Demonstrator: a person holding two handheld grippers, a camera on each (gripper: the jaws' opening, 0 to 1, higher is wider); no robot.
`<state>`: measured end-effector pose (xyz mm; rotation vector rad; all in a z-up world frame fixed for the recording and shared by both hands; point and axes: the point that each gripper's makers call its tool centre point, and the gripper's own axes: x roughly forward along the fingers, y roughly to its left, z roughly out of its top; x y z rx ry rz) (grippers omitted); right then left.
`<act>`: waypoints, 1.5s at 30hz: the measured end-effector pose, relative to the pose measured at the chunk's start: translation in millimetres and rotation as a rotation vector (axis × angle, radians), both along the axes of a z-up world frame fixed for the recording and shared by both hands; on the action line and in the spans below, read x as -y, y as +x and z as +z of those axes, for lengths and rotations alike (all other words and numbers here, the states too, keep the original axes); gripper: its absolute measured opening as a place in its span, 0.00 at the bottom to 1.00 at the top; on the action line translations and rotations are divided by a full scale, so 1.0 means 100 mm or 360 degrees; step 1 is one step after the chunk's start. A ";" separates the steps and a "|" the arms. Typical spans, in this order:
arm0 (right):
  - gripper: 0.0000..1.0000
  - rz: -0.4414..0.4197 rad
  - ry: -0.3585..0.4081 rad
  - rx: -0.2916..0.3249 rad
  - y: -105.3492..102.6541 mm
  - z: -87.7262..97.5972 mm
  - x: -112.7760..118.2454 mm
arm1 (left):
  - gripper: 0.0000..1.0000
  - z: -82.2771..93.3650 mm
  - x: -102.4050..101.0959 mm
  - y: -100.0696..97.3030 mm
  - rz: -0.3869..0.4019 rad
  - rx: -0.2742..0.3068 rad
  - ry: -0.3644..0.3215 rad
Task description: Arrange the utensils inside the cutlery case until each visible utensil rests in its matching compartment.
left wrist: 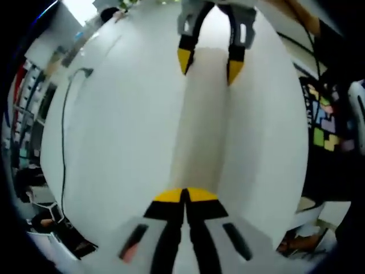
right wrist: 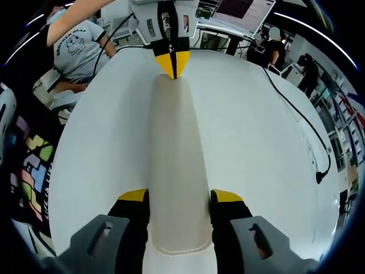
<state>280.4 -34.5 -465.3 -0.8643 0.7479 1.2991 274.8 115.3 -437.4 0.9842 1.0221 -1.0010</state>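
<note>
A long, cream cutlery case (left wrist: 205, 125) (right wrist: 174, 160) lies closed on the round white table (left wrist: 125, 137) (right wrist: 256, 160), stretched between the two grippers. My left gripper (left wrist: 185, 195) (right wrist: 173, 64) is shut, its yellow tips meeting at one end of the case; I cannot tell whether they pinch the rim. My right gripper (right wrist: 180, 197) (left wrist: 210, 64) straddles the opposite end, one jaw pressed against each long side of the case.
A black cable (left wrist: 64, 142) (right wrist: 308, 131) runs across the table near one edge. A colourful puzzle mat (left wrist: 325, 123) (right wrist: 34, 154) lies on the floor beside the table. A seated person (right wrist: 77, 43) and desks with a monitor (right wrist: 239, 8) are beyond the far edge.
</note>
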 end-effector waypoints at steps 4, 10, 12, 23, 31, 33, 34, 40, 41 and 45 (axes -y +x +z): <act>0.43 0.0004 0.0019 -0.0011 0.00 0.00 0.00 | 0.00 0.00 -0.01 0.01 0.0015 0.0007 -0.0011; 0.44 -0.0007 0.0020 -0.0023 0.00 -0.01 0.00 | 0.00 0.01 -0.02 0.01 0.0032 0.0009 -0.0076; 0.44 -0.0012 0.0009 -0.0032 0.00 -0.01 0.00 | 0.00 0.01 -0.02 0.00 0.0036 0.0015 -0.0118; 0.39 0.0031 -0.0020 -0.0030 0.01 0.20 0.01 | 0.00 0.03 -0.01 0.01 0.0036 0.0100 -0.0233; 0.17 0.0027 -0.0096 0.0020 0.03 0.40 0.16 | 0.00 0.04 -0.01 0.01 -0.0001 0.0134 -0.0129; 0.16 0.0005 -0.0115 -0.0016 0.01 0.39 0.20 | 0.00 0.04 -0.01 0.01 0.0005 0.0136 -0.0120; 0.15 0.0000 -0.0131 -0.0026 0.01 0.38 0.22 | 0.00 0.04 -0.01 0.01 0.0010 0.0134 -0.0119; 0.12 -0.0060 -0.0181 -0.0077 0.06 0.26 0.32 | 0.00 0.04 0.01 0.02 0.0032 0.0103 -0.0095; 0.11 -0.0088 -0.0158 -0.0100 0.05 0.27 0.31 | 0.00 0.04 0.01 0.02 0.0037 0.0098 -0.0083; 0.08 -0.0102 -0.0169 -0.0130 0.03 0.27 0.31 | 0.00 0.04 0.01 0.00 0.0025 0.0079 -0.0027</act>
